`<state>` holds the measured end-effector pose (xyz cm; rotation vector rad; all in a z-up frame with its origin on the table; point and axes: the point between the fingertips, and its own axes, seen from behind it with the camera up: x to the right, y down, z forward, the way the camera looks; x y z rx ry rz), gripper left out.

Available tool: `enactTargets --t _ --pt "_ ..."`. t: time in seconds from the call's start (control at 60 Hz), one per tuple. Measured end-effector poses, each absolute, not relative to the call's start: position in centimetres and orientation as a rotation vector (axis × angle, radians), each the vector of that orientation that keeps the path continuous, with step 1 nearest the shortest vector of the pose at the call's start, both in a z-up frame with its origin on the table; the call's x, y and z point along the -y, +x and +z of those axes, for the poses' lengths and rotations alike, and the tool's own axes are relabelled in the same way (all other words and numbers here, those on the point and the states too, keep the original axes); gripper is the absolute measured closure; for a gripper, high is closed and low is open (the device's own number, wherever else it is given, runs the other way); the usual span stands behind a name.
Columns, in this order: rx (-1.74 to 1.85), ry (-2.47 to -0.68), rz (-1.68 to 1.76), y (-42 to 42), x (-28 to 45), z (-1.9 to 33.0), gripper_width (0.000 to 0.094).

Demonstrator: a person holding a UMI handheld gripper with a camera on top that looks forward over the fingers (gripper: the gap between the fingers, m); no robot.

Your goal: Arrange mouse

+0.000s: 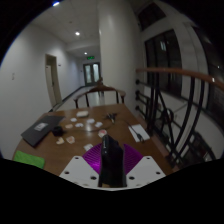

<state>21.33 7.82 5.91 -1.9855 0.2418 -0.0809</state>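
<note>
gripper (110,165) holds dark mouse (110,152) between its fingers above table (60,140); lower level, release gently.

Black mouse (110,150), dark against magenta pads (92,160) of the gripper (111,172); white finger tips with small black marks. Brown wooden tabletop (60,152), warm tone. Green mat (29,159) at one near edge. Dark grey laptop (43,125), lid closed. Scattered pale, off-white small items (88,123) mid-table. White sheet (139,131) near the far side edge. White walls (25,70), dark brown door (52,77), green exit sign (90,58). Reddish-brown handrail (180,73) over black railing bars.
</note>
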Motion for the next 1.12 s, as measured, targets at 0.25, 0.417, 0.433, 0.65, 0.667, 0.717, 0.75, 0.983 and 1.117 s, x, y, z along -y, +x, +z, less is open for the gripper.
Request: enactTargets --t 0.25,0.417,0.433,0.65,0.667,0.717,0.75,0.983,1.117 --pt "-0.039 -1.726 -0.05 2.2 -4.1 22.4 0.066" --pt "0.092 -1.802 0.049 -12.0 -3.3 16.4 0.0653" --pt "0.104 -1.823 0.052 -13.0 -3.3 15.2 0.0653" --pt "0.148 -2.068 0.035 -18.3 -2.0 1.9 0.0656" --pt "0.149 -2.076 0.025 -18.2 -2.0 1.4 0.0652" --pt "0.15 -2.051 0.013 -18.2 -2.2 1.4 0.0655" --pt "0.151 -2.057 0.009 -18.2 -1.9 1.3 0.0635" --pt "0.214 -2.134 0.134 -18.3 0.8 2.5 0.0114" --pt "0.329 -2.125 0.207 -16.4 5.6 4.8 0.0079"
